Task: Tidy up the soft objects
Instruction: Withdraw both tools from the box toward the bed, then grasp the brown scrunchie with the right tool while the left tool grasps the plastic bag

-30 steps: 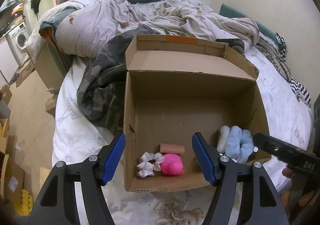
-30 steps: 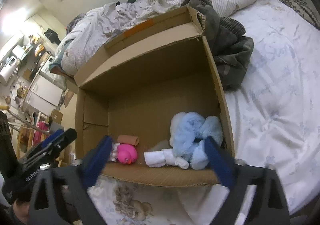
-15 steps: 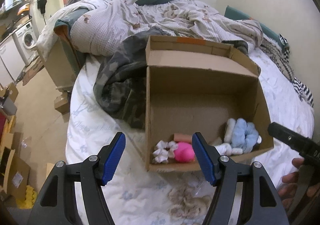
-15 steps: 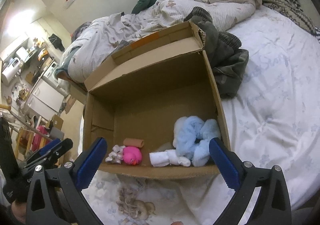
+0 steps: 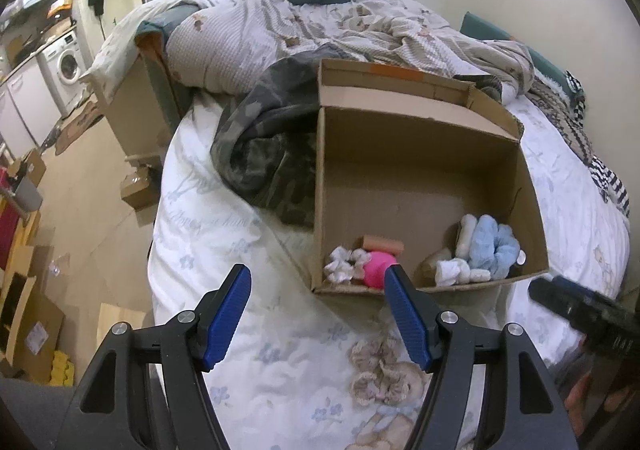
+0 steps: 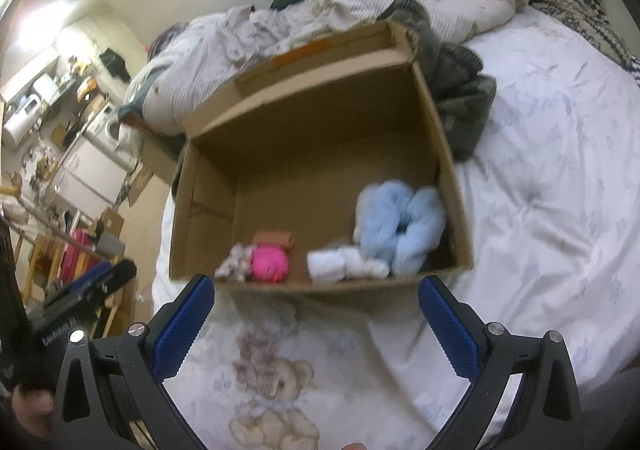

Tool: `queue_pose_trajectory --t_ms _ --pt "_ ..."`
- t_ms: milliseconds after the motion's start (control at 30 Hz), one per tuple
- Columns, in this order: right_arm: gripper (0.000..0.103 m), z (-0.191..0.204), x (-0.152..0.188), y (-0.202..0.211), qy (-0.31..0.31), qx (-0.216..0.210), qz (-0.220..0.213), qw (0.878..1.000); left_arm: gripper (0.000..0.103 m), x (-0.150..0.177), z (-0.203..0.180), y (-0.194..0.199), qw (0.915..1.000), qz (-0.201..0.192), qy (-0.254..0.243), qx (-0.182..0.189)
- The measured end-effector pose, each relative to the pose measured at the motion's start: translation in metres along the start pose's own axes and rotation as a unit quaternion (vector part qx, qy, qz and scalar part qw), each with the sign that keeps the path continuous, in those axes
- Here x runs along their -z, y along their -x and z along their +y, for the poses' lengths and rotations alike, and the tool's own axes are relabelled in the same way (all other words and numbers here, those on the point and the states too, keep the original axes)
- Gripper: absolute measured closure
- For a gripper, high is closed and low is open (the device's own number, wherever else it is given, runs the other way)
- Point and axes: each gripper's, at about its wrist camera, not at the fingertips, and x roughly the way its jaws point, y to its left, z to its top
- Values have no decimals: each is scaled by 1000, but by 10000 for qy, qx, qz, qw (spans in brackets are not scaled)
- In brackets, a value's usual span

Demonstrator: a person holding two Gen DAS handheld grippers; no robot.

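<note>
Bed (image 5: 224, 234): beige scrunchie (image 5: 380, 374) just beyond empty left gripper (image 5: 318, 318), apparently untouched.

Matt cardboard box (image 5: 424, 138); fluffy blue cloth (image 5: 490, 246).

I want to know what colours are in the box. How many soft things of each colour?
Pink: 1, a round toy
Light blue: 1, a fluffy bundle
White: 2, a frilly scrunchie and rolled socks
Peach: 1, a small roll
Cream: 1, a roll
Total: 6
</note>
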Motion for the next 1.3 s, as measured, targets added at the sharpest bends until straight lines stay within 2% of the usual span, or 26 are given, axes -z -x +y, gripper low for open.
queue_pose_trajectory --t_ms 300,433,533,667,833,867,900,967,1033,1067,1100,1200,1300 --pt "0 13 38 -26 -15 -275 832 9962 37 16 27 3 9992 205 305 -151" --pt "0 29 51 -50 177 -532 1480 9874 37 18 41 5 9982 237 506 -199" --pt "0 41 64 -70 364 -427 1833 9814 37 19 51 3 9966 328 727 -188" --pt "0 55 71 -90 579 -271 2008 9775 37 20 55 0 9944 463 950 -82" --pt "0 71 75 -113 856 -8 1991 9762 37 19 50 -3 9949 483 883 -105" --pt "3 75 76 -117 921 28 1989 9757 37 20 49 -4 9949 491 875 -105" --pt "13 79 79 -122 985 46 2008 9747 37 20 49 -4 9949 499 869 -103" --pt "24 85 84 -129 1126 171 2035 9724 37 20 47 -6 9950 516 847 -110" --pt "28 91 88 -131 1321 251 1950 9715 37 20 47 -5 9952 516 822 -119" --pt "39 93 90 -132 1409 282 1922 9708 37 20 47 -6 9953 516 812 -127" --pt "58 95 90 -131 1487 331 1913 9696 37 20 46 -7 9953 523 802 -132" --pt "82 92 89 -123 1411 177 1918 9711 37 21 45 -9 9953 555 779 -137" --pt "83 85 84 -104 1198 -78 1965 9731 37 22 43 -11 9956 579 722 -169"
